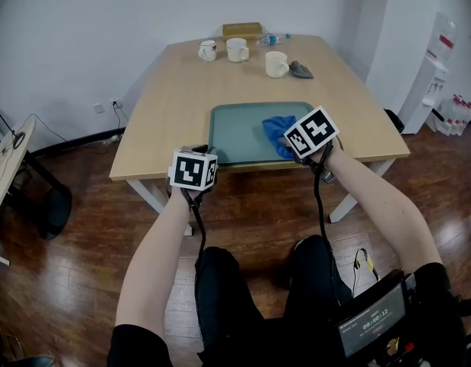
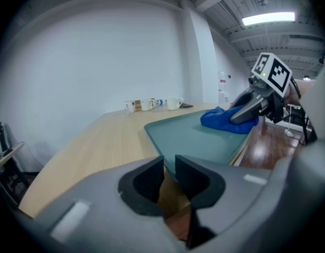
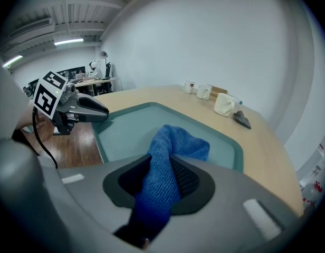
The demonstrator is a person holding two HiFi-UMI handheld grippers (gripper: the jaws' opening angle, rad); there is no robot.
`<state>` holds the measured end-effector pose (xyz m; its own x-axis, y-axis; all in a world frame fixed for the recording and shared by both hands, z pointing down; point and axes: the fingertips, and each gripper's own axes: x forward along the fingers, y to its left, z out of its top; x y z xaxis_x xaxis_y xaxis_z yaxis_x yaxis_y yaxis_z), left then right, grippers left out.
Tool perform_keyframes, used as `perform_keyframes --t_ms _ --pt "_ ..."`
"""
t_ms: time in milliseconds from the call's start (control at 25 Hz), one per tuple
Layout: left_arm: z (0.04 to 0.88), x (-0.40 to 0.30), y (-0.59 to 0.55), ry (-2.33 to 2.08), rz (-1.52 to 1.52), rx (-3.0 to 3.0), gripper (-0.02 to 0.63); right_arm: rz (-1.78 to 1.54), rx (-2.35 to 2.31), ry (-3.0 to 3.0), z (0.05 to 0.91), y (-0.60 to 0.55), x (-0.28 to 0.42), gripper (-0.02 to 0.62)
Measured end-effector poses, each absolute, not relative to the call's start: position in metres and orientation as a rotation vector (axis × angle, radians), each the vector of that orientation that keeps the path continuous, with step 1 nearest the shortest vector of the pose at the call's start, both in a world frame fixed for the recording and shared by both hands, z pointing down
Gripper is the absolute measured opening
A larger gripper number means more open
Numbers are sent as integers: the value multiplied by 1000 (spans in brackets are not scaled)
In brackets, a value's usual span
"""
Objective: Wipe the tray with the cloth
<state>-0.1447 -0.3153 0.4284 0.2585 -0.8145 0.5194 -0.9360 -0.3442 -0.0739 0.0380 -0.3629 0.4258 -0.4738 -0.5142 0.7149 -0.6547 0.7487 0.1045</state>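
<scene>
Judged early or midway in the wipe: shows no streaks or dirt on the tray (image 1: 235,132) to mark what has been covered. Finds the tray flat on the counter (image 1: 174,82), straight ahead of both sets of fingers, its near rim close to the counter's front edge. Has the blue cloth (image 1: 275,131) pinched in the right gripper (image 3: 161,168), fingers clenched on a fold, with the rest bunched just beyond the fingertips on the tray's near right part. Leaves the wide stretch left of those fingers and farther ahead of them apparently still to wipe. Keeps the left gripper (image 2: 169,168) off the tray, fingers drawn all but together on nothing, hovering near the tray's near left corner.

Offers plenty of room: bare tray floor ahead and to the left, bounded by a low raised rim. Calls for care at the near rim, with the drop to the floor directly below the fingers. Puts 3 mugs (image 1: 237,50) well beyond, at the counter's far end.
</scene>
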Motion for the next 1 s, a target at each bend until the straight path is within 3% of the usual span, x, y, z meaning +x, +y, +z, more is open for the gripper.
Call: perform_keyframes --t_ms 640,1000 --pt "425 -152 -315 -1675 691 2269 67 175 724 -2277 422 -335 -121 100" --pt "427 -147 -315 -1647 684 2281 69 81 716 -2207 422 -333 -104 100"
